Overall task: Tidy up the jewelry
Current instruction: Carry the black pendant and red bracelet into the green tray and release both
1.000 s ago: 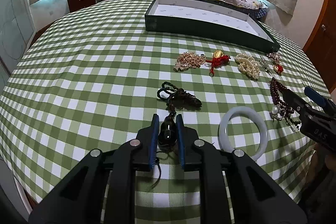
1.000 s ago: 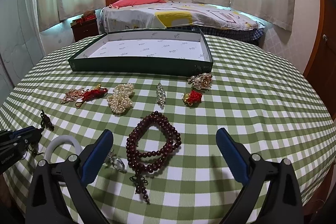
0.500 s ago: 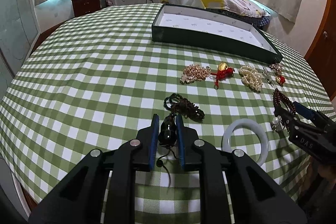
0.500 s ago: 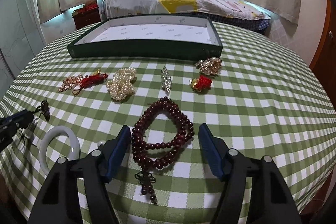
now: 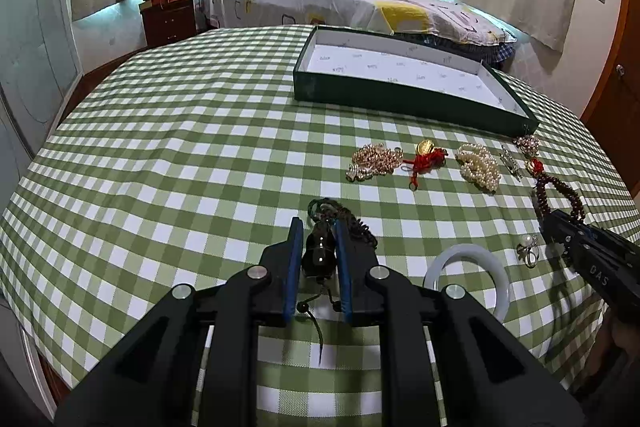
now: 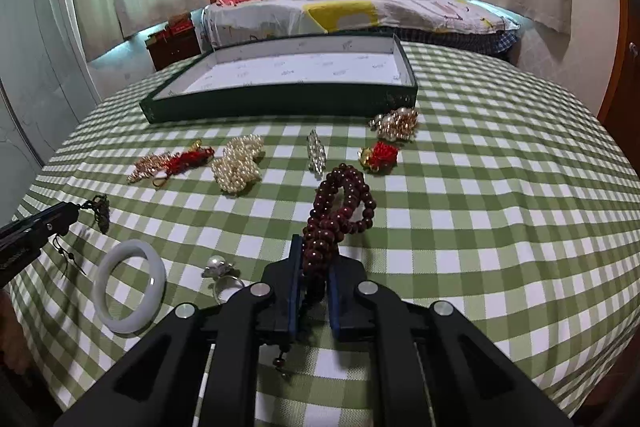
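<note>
My left gripper (image 5: 318,227) is shut on a dark pendant necklace (image 5: 320,251) and holds it above the checked tablecloth, its cord trailing down. My right gripper (image 6: 314,247) is shut on a dark red bead bracelet (image 6: 340,203), whose loops hang out past the fingertips. An open green tray (image 5: 400,95) with a white lining stands at the back and also shows in the right wrist view (image 6: 280,103). In the left wrist view the right gripper (image 5: 552,223) shows at the right edge.
On the cloth lie a white bangle (image 6: 128,285), a pearl ring (image 6: 220,267), a pearl strand (image 6: 238,169), a gold chain with red tassel (image 6: 172,163), a crystal brooch (image 6: 316,155), a red charm (image 6: 380,155) and a pearl cluster (image 6: 396,123). A bed stands behind.
My right gripper has closed from wide open onto the dark red bead bracelet and raised it. My left gripper has lifted the dark pendant necklace up off the cloth.
</note>
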The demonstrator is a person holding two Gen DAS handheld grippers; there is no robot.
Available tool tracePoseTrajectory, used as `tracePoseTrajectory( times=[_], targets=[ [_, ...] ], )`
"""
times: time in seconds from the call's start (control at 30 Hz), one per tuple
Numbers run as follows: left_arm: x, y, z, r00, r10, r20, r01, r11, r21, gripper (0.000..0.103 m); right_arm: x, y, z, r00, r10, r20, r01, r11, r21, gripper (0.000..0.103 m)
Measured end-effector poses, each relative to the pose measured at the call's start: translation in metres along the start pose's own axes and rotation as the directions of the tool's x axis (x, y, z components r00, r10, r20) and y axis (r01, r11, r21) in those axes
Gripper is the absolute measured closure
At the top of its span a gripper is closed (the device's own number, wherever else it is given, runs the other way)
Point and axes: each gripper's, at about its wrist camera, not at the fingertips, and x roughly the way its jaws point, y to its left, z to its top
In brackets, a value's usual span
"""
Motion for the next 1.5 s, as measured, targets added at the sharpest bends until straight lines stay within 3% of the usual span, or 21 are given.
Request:
tracePoseTrajectory(
  times=[0.5,0.73,0.93,1.07,1.2,1.37,1.47,1.5],
  targets=[
    [-0.021,-0.010,0.039,0.991,-0.003,0.131,-0.001,0.999,0.032,0.087,-0.024,0.005,0.026,0.994,0.023,0.104,-0.021,1.000,-0.019,0.091],
    [-0.006,-0.023,0.093,0.982,-0.052,0.180,0.044,0.998,0.045,0.087,-0.018,-0.005,0.074,0.986,0.019,0.166,-0.017,1.000,-0.011,0.091],
    [0.035,-0.042,0.148,0.971,-0.083,0.223,0.066,0.994,0.083,0.087,0.024,-0.021,0.125,0.984,0.012,0.180,-0.013,1.000,0.004,0.091],
    [0.081,-0.052,0.172,0.979,-0.081,0.186,0.062,0.992,0.106,0.087,0.062,-0.028,0.138,0.991,-0.009,0.134,0.009,1.000,0.000,0.091],
    [0.139,-0.053,0.184,0.995,-0.078,0.065,0.072,0.993,0.093,0.087,0.098,-0.032,0.140,0.998,-0.016,0.055,0.016,1.000,-0.007,0.091],
    [0.184,-0.048,0.182,0.996,-0.059,-0.063,0.063,0.995,0.074,0.087,0.121,-0.034,0.138,0.999,-0.021,-0.026,0.021,1.000,0.000,0.091],
    [0.191,-0.043,0.176,0.995,-0.048,-0.085,0.054,0.996,0.070,0.086,0.121,-0.035,0.136,0.999,-0.030,-0.035,0.030,1.000,-0.007,0.081],
    [0.194,-0.043,0.175,0.996,-0.042,-0.081,0.048,0.997,0.068,0.083,0.119,-0.034,0.137,0.999,-0.028,-0.028,0.027,1.000,-0.011,0.071]
  ],
)
